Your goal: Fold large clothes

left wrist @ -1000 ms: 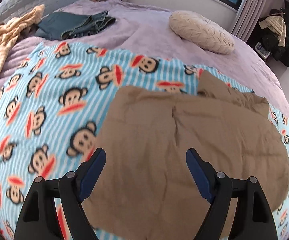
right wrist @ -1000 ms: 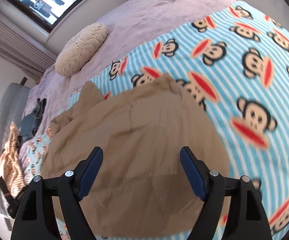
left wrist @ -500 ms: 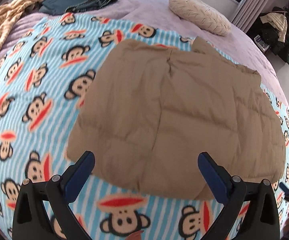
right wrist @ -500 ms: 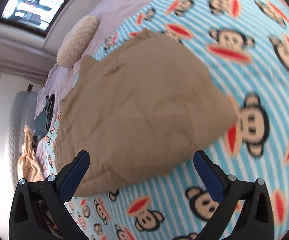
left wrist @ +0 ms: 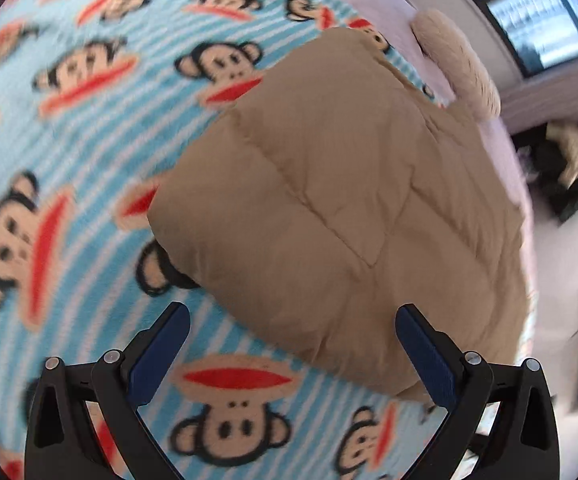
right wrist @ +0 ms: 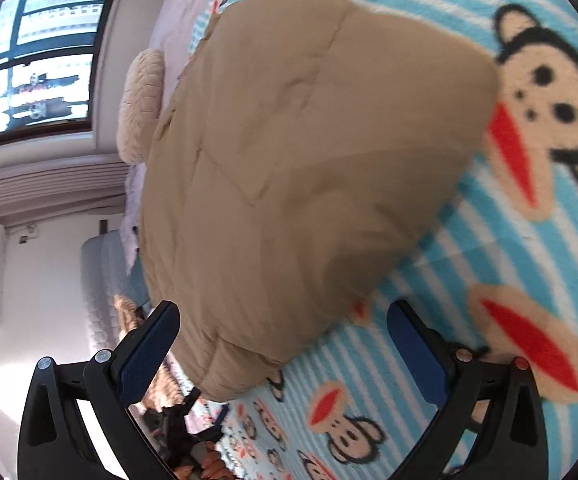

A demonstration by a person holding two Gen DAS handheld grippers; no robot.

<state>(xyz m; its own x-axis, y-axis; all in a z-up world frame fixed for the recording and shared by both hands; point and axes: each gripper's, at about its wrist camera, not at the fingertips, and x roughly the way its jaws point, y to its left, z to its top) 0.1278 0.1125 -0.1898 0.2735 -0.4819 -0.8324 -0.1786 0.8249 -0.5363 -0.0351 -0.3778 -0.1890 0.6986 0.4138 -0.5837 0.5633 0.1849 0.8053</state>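
Tan quilted garment (left wrist: 341, 200) flat on monkey-print blanket (left wrist: 69, 184); window (right wrist: 37, 56) beyond.

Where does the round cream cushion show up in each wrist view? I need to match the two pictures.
Left wrist: cream cushion at upper right, just past the far edge of the tan quilted jacket, below the window.
Right wrist: cream cushion at left of centre, against the jacket's left edge, right of the window.
Shared landmark: the monkey-print blanket under the jacket.
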